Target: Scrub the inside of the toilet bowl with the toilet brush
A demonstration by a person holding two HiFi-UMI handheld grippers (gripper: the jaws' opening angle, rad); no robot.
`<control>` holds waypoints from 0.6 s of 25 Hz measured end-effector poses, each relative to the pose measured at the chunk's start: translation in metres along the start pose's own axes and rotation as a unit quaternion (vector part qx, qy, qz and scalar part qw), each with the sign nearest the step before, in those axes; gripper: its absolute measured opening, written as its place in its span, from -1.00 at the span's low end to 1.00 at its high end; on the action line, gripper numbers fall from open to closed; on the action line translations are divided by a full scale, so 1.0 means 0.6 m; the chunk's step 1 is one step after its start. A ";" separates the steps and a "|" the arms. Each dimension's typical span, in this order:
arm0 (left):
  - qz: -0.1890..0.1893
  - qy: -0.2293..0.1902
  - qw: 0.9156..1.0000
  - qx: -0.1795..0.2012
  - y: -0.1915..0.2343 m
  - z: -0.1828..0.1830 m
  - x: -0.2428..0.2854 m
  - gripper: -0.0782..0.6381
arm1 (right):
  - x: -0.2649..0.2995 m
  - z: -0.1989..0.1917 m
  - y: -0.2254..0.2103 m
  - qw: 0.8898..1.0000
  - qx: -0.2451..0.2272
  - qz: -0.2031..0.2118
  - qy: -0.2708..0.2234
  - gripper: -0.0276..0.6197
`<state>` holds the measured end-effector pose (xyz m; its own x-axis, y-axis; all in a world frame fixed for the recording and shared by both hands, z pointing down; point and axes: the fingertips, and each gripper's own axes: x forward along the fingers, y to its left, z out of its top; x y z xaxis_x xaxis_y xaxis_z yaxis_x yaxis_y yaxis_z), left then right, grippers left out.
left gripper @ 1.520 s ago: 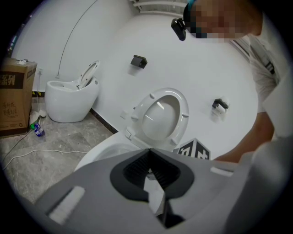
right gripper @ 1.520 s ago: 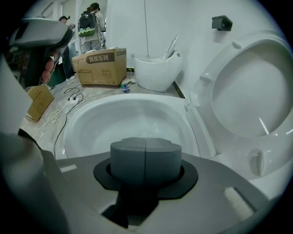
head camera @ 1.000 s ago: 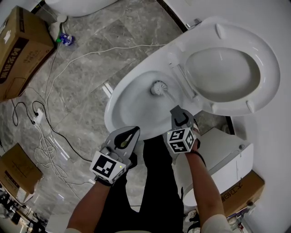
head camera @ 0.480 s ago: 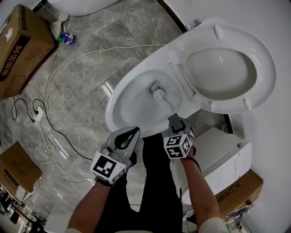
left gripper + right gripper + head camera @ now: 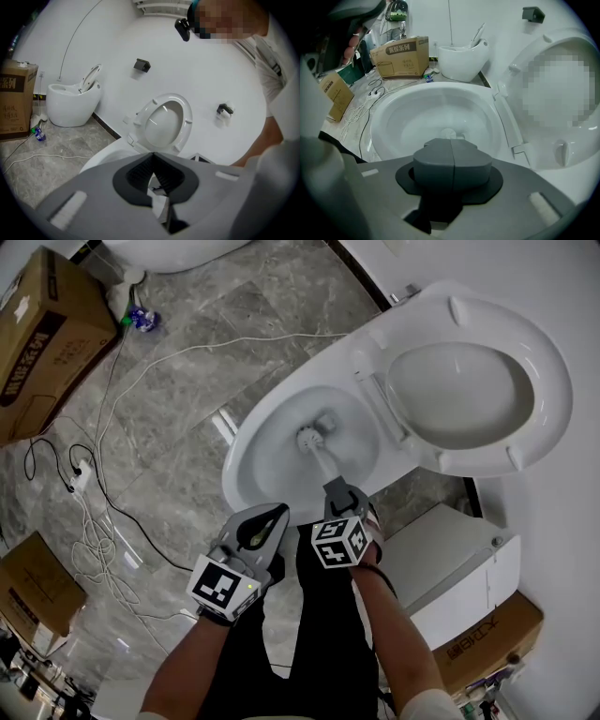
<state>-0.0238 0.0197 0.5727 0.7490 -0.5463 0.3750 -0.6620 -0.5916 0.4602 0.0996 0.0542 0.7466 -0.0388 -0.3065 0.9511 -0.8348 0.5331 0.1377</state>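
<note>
Two tongs | right tongs (image 5: 336,489) pinching toilet brush (image 5: 307,437) handle, bristle head low inside toilet bowl (image 5: 251,460) | left tongs (image 5: 277,510) pressed together, empty, by near rim | lid (image 5: 469,381) raised, far right

White toilet bowl (image 5: 272,460), grey veined floor (image 5: 187,381)
</note>
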 end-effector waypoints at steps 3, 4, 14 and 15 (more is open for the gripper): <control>0.002 0.000 1.000 -0.001 0.009 -0.005 0.000 -0.77 | 0.017 0.006 -0.004 1.000 0.007 -0.009 0.009 -0.40; 0.003 0.000 1.000 -0.001 0.010 -0.006 0.000 -0.77 | 0.022 0.006 -0.007 1.000 0.010 -0.012 0.013 -0.40; 0.002 -0.004 1.000 0.003 0.029 -0.005 0.022 -0.77 | 0.076 -0.001 -0.036 0.999 0.016 -0.026 0.040 -0.40; 0.002 -0.004 1.000 0.004 0.030 -0.005 0.024 -0.77 | 0.081 0.000 -0.036 0.999 0.014 -0.027 0.042 -0.40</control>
<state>-0.0249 0.0026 0.5889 0.7463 -0.5530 0.3703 -0.6649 -0.5942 0.4527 0.1160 0.0277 0.7901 0.0520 -0.2656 0.9627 -0.8500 0.4943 0.1823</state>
